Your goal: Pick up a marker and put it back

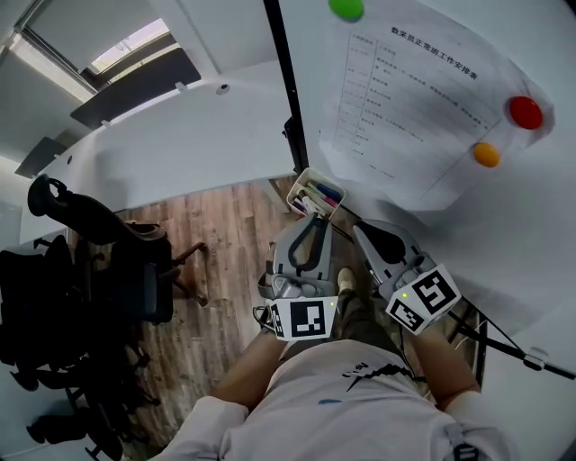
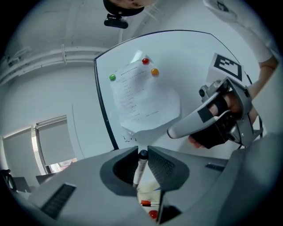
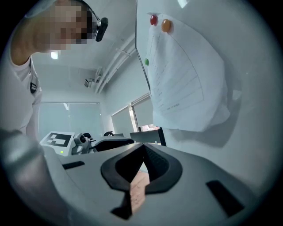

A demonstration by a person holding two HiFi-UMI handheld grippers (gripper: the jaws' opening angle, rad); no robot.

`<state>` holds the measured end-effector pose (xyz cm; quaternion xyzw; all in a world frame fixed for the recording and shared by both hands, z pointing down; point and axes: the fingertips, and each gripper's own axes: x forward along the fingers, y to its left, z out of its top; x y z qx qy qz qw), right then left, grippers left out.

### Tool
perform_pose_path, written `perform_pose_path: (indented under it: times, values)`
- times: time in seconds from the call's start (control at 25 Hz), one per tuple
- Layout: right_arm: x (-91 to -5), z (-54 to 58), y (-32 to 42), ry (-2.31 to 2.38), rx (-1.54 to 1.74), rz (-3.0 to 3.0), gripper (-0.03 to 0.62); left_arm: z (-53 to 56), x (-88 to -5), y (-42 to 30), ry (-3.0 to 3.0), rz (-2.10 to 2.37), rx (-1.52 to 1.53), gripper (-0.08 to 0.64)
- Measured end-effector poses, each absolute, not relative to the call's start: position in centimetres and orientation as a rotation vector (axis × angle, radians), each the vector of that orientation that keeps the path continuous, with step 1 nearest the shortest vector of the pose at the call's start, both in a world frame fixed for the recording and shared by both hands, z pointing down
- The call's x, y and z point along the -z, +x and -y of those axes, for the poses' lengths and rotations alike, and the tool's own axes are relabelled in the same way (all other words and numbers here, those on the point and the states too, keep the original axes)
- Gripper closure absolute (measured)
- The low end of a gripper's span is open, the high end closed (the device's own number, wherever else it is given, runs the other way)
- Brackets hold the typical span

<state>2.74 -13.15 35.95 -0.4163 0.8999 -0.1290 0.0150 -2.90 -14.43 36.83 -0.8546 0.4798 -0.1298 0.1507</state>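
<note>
My left claw (image 2: 142,150) is clamped on a marker (image 2: 139,171); its two dark pads press the white barrel from either side, and the black cap stands up between the fingertips; in the left gripper view I see red-capped markers (image 2: 146,203) lying below the gripped one, down through the gap between the jaws. From the head view the left claw's tips sit just beside the marker tray (image 1: 299,187) at the lower edge of the whiteboard (image 1: 540,225); several more markers lie in that tray, though I cannot make out their colours well there.

My right claw (image 3: 142,148) is closed with nothing in it; the jaws meet at their tips, and only wooden floor (image 3: 138,194) shows through the slit behind them; it hangs close to the right of the left claw, near the board but apart from the tray.

On the whiteboard a printed sheet of paper (image 1: 405,99) is pinned by a green magnet (image 1: 346,8), a red magnet (image 1: 526,112) and an orange magnet (image 1: 486,155); a black office chair (image 1: 117,261) stands well off to the left.
</note>
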Motion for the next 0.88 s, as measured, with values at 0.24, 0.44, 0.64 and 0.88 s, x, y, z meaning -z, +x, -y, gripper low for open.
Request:
perform_pose_path:
  times: [0.24,0.44,0.64,0.88]
  values:
    - [-35.6,14.0,3.1,-1.293,0.383,-2.804,0.580,15.8,-36.8,-2.3,-2.468,-1.388,0.354,0.486]
    - [-36.2,15.2,3.5,-1.288,0.406,-2.809,0.580,16.9,-37.6,-1.6,-2.481,-1.390,0.366,0.485]
    - [-37.1,16.0,3.6,-1.271,0.433,-2.825,0.580,17.9,-38.5,-1.2,-2.488,-1.401,0.377,0.485]
    - [-38.5,16.7,3.7,-1.258,0.472,-2.850,0.580,19.4,-40.8,-0.7,-2.486,-1.406,0.417,0.485]
